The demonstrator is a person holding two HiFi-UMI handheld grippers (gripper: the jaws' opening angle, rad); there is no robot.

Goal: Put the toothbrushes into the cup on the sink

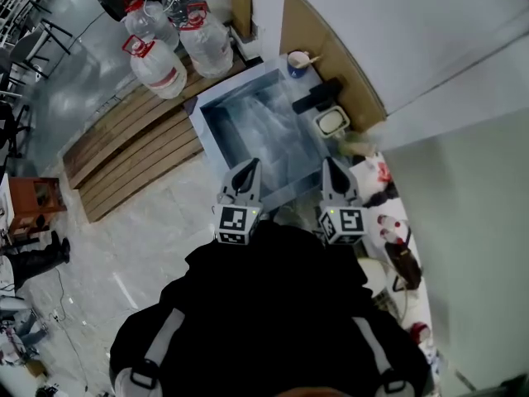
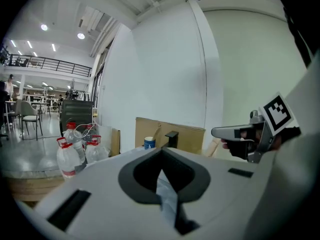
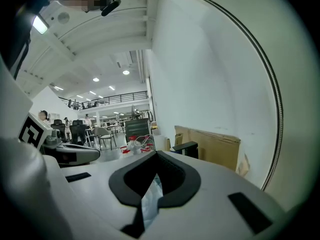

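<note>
gleaming square steel sink (image 1: pixel 263 127), left tongs (image 1: pixel 248 167), right tongs (image 1: pixel 331 165) pinched together

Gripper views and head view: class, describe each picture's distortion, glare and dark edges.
Left gripper view: fisheye curves the wall corner, dark rounded borders; right gripper view: same bowing, ceiling lights glow bright; head view: sink shows pale glare.

Whatever sticks out of the cup (image 1: pixel 297 59) is too small to tell, and the red-and-white clutter (image 1: pixel 382 184) right of the sink (image 1: pixel 201 126) is too blurry to identify.
</note>
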